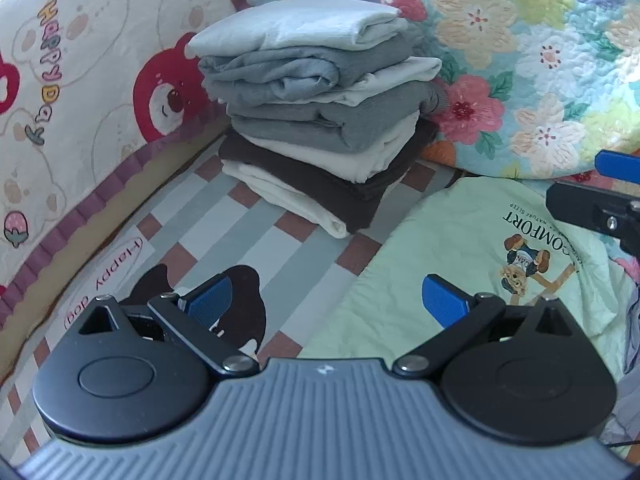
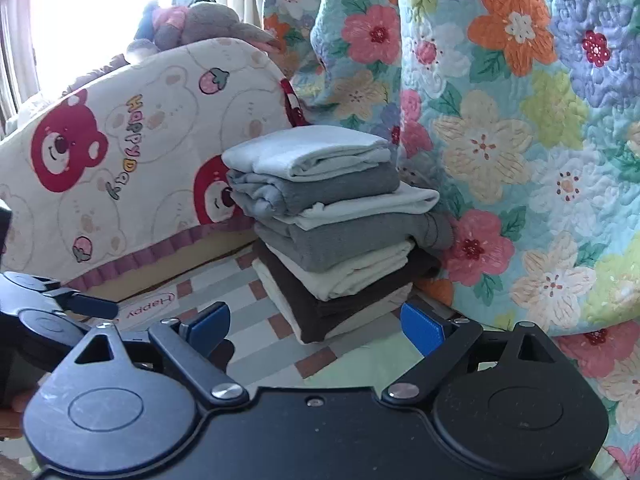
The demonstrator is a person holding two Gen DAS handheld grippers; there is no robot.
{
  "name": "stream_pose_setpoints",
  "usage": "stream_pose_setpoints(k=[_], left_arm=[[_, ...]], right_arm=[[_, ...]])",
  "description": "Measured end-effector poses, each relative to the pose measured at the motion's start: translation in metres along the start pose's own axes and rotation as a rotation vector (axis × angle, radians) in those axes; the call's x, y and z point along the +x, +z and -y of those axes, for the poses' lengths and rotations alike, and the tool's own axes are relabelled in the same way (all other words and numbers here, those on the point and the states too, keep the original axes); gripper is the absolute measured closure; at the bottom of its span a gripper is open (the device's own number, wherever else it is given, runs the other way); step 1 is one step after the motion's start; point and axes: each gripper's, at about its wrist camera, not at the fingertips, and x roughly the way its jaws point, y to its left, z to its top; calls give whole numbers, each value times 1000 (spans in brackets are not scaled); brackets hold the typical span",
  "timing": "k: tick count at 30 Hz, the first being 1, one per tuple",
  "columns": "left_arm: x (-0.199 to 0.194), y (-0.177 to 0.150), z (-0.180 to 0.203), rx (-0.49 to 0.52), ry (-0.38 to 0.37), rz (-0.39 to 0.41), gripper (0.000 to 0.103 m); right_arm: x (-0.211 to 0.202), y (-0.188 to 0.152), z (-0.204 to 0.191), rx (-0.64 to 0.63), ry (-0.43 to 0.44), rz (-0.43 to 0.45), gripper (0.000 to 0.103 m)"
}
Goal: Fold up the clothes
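Pale green shirt [image 1: 460, 248] lies just beyond both released claws [image 1: 326, 302] [image 2: 316, 326] (stack [image 1: 320, 112] behind).

Daylight floods in from the window [image 2: 80, 28] at upper left of the right wrist view, and it's blown out to pure white, no detail there at all. Soft, even light elsewhere, colours clear. The stack of folded clothes [image 1: 316, 108] is sharp, shaded on its lower layers. Fisheye bending curves the edges hard; the corners go dark, perhaps slightly soft.
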Motion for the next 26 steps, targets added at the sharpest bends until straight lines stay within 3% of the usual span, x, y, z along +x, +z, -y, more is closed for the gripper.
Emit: stream_pose_setpoints(k=[7,26], left_arm=[[-4,2,4,6,8,23,0],[-7,-3,0,-6,1,48,0]], right_arm=[[2,0,5,31,31,28,8],[9,-6,3,39,25,5,8]])
